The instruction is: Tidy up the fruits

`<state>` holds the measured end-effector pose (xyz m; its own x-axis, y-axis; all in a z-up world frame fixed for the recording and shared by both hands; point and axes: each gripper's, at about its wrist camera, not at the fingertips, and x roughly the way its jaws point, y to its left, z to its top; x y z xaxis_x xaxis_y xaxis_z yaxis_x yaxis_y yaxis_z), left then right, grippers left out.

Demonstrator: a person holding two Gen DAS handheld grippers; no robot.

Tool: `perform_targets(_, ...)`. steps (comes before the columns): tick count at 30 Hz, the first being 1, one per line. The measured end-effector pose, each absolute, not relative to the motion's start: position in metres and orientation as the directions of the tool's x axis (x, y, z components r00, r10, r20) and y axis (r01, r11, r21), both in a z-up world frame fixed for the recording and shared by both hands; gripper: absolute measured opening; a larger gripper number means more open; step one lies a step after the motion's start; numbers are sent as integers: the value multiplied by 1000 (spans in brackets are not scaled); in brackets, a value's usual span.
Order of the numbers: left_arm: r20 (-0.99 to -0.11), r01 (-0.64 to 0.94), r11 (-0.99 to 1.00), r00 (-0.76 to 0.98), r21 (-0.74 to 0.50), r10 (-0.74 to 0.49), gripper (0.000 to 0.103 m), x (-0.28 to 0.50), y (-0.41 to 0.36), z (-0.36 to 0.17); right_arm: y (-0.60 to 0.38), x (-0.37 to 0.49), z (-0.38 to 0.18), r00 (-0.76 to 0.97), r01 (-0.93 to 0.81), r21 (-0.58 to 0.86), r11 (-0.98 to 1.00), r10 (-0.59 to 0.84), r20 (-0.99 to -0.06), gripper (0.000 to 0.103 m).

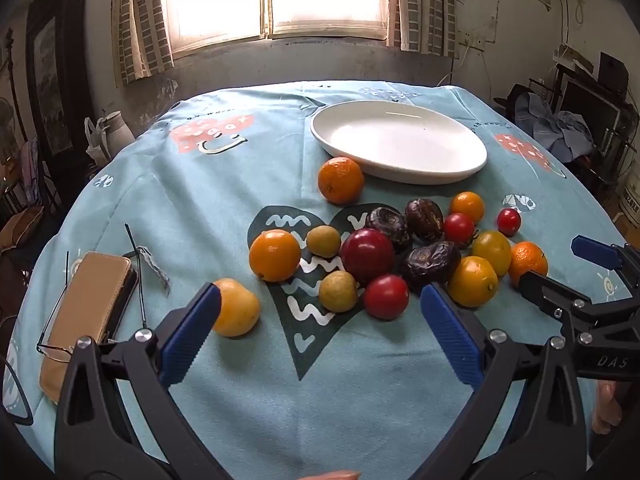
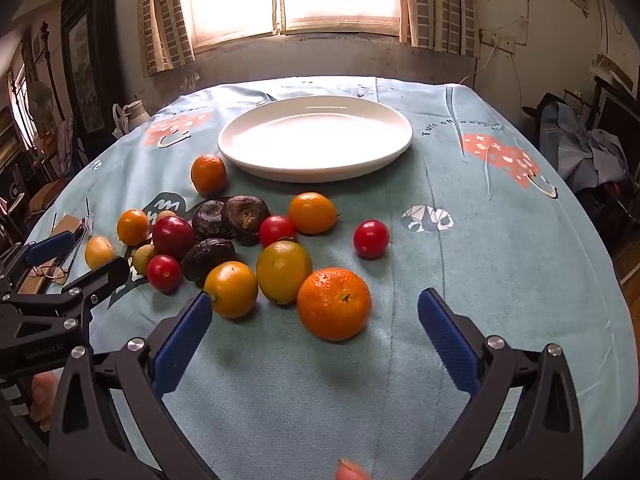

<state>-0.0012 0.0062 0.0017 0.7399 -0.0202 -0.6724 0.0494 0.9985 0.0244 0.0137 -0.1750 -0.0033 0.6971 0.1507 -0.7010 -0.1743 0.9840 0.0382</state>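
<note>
Several fruits lie loose on a light blue tablecloth (image 1: pixel 200 208): oranges, red tomatoes, dark wrinkled fruits and small yellow-green ones. A white oval plate (image 1: pixel 400 140) stands empty behind them; it also shows in the right wrist view (image 2: pixel 316 136). My left gripper (image 1: pixel 320 308) is open and empty, just short of a red tomato (image 1: pixel 386 296) and a yellow-green fruit (image 1: pixel 338 291). My right gripper (image 2: pixel 316 312) is open and empty, its fingers either side of a mandarin (image 2: pixel 334 303) lying just ahead of them. The right gripper also shows in the left wrist view (image 1: pixel 560 270).
A tan case (image 1: pixel 86 320) with glasses (image 1: pixel 52 348) lies at the table's left edge. A white jug (image 1: pixel 116 130) stands beyond the far left corner. Clutter and clothes (image 1: pixel 560 128) fill the room to the right. A window is behind the table.
</note>
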Motion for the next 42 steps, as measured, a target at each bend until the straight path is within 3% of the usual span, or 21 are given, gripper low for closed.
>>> perform_targets(42, -679, 44, 999, 734, 24, -16, 101, 1, 10, -3, -177, 14, -2, 699, -172, 39, 984, 150, -699, 102)
